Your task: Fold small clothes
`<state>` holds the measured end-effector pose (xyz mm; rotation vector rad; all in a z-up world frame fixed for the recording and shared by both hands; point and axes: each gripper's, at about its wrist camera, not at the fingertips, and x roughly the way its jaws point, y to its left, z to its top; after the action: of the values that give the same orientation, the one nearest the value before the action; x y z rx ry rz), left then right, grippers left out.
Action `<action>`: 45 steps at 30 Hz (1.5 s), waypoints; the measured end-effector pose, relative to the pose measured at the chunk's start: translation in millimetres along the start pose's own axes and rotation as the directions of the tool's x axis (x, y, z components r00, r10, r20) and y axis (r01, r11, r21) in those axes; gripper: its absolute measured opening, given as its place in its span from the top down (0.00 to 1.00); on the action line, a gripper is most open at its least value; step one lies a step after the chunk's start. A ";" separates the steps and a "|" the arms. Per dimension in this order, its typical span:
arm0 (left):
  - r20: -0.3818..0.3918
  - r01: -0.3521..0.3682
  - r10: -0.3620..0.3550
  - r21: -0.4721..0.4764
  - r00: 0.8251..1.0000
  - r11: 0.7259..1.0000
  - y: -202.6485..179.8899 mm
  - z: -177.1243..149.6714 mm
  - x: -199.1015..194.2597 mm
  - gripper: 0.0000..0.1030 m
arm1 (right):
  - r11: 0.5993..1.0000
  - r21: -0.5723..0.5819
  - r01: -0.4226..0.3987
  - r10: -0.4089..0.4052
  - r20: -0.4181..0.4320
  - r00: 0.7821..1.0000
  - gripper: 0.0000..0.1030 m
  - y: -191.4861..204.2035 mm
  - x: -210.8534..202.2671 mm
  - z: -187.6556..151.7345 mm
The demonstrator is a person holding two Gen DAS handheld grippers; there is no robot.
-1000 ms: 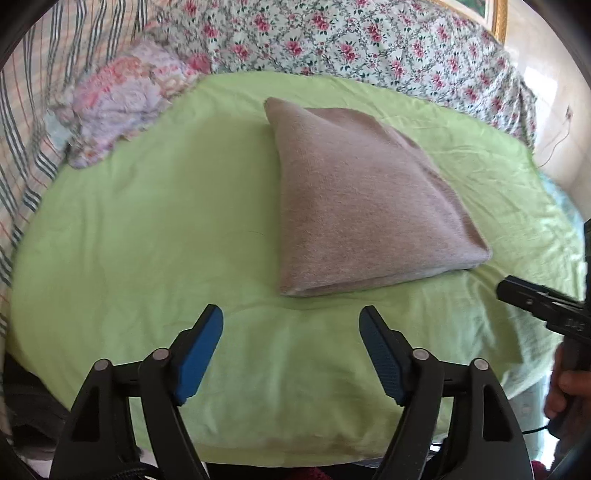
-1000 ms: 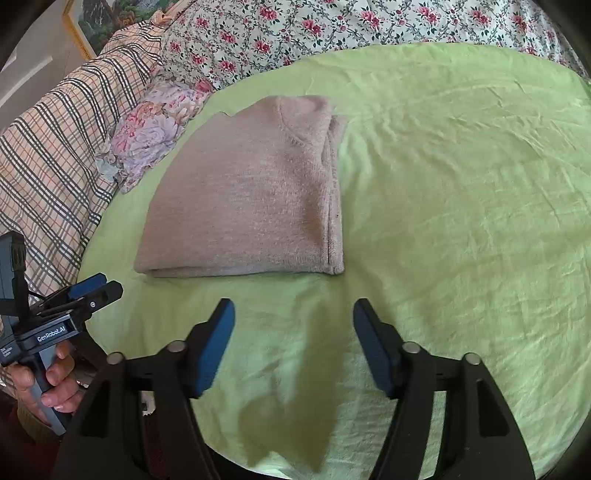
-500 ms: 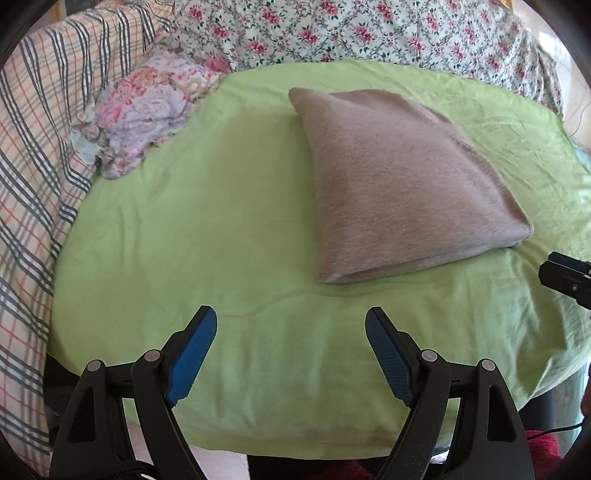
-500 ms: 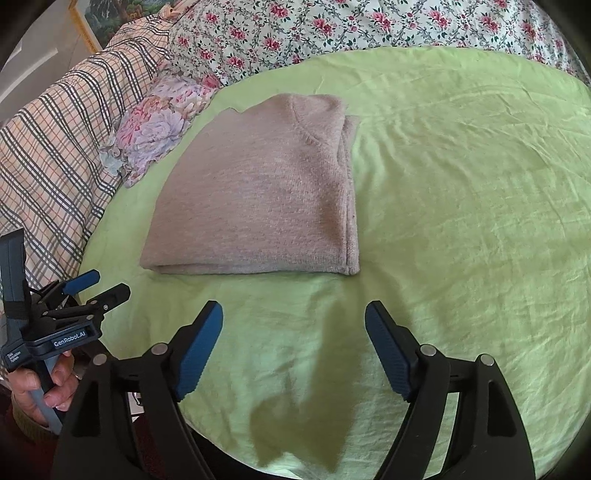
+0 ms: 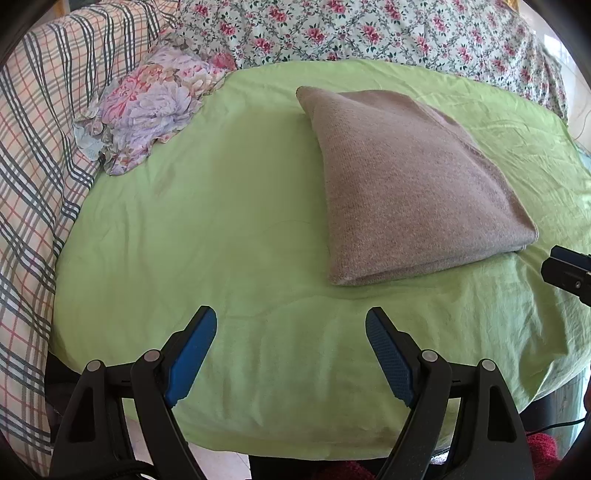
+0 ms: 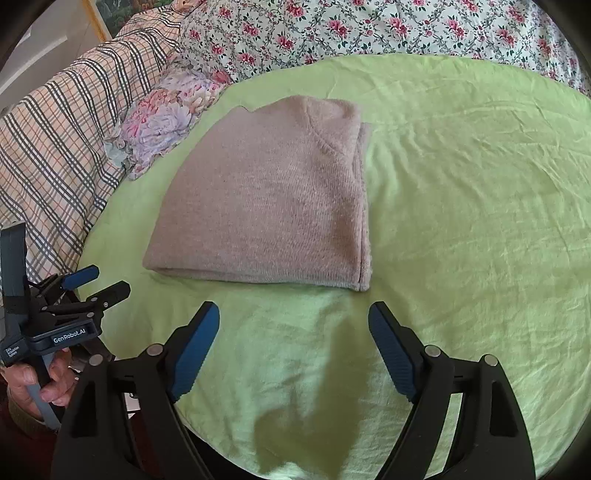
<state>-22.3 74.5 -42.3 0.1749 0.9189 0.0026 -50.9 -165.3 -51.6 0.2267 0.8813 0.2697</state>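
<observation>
A folded taupe knit sweater (image 5: 406, 192) lies flat on the green sheet (image 5: 221, 229); it also shows in the right wrist view (image 6: 273, 206). My left gripper (image 5: 291, 350) is open and empty, above the sheet's near edge, well short of the sweater. My right gripper (image 6: 293, 343) is open and empty, just short of the sweater's near hem. The left gripper also shows in the right wrist view (image 6: 96, 282), low at the left, held in a hand. The right gripper's tip shows at the right edge of the left wrist view (image 5: 569, 271).
A crumpled floral garment (image 5: 151, 107) lies at the sheet's far left edge, also seen in the right wrist view (image 6: 166, 122). A plaid blanket (image 5: 33, 155) lies left and a rose-print cover (image 5: 369, 29) behind. The sheet's near edge drops off below the grippers.
Both grippers have drawn back and shifted, so the sweater sits farther right in the left view and farther away in the right view. Both stay open and empty.
</observation>
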 end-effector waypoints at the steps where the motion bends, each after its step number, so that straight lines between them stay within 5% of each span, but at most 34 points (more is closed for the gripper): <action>1: 0.002 0.000 0.000 0.001 1.000 1.000 -0.3 -0.5 0.0 0.19 | 1.000 -0.001 0.000 0.000 0.000 1.000 0.19 0.2 -0.1 0.7; 18: 0.032 0.031 -0.032 0.007 0.999 0.999 -11.8 9.7 -14.0 0.18 | 0.999 -0.003 -0.043 0.043 0.010 0.999 0.18 4.7 -1.9 12.2; 25: 0.068 0.140 -0.137 -0.046 0.988 0.989 0.6 45.7 -10.4 0.16 | 0.988 0.076 -0.134 0.127 0.084 0.988 0.18 -19.7 3.0 54.8; 30: 0.097 0.142 -0.135 -0.063 0.986 0.988 5.3 87.5 11.5 0.15 | 0.970 0.168 -0.177 0.155 0.136 0.978 0.18 -52.5 31.6 105.3; 34: 0.082 0.183 -0.175 -0.097 0.981 0.978 7.6 122.1 37.3 0.15 | 0.954 0.234 -0.186 0.164 0.110 0.980 0.35 -73.2 74.3 147.0; 37: 0.071 0.237 -0.230 -0.121 0.971 0.964 8.3 148.1 61.1 0.15 | 0.945 0.270 -0.184 0.171 0.071 0.983 0.37 -82.7 105.3 168.2; 40: 0.036 0.231 -0.228 -0.148 0.973 0.962 6.3 170.3 92.6 0.15 | 0.947 0.277 -0.161 0.158 0.035 0.987 0.90 -86.9 122.5 176.9; 45: -0.016 0.162 -0.164 -0.102 0.986 0.982 -3.1 184.1 137.1 0.14 | 0.969 0.228 -0.089 0.082 0.040 0.996 0.91 -84.1 123.5 170.9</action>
<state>206.4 54.5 -41.9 0.0058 0.9529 -0.1010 169.5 -219.0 -61.5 0.4841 0.8732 0.2435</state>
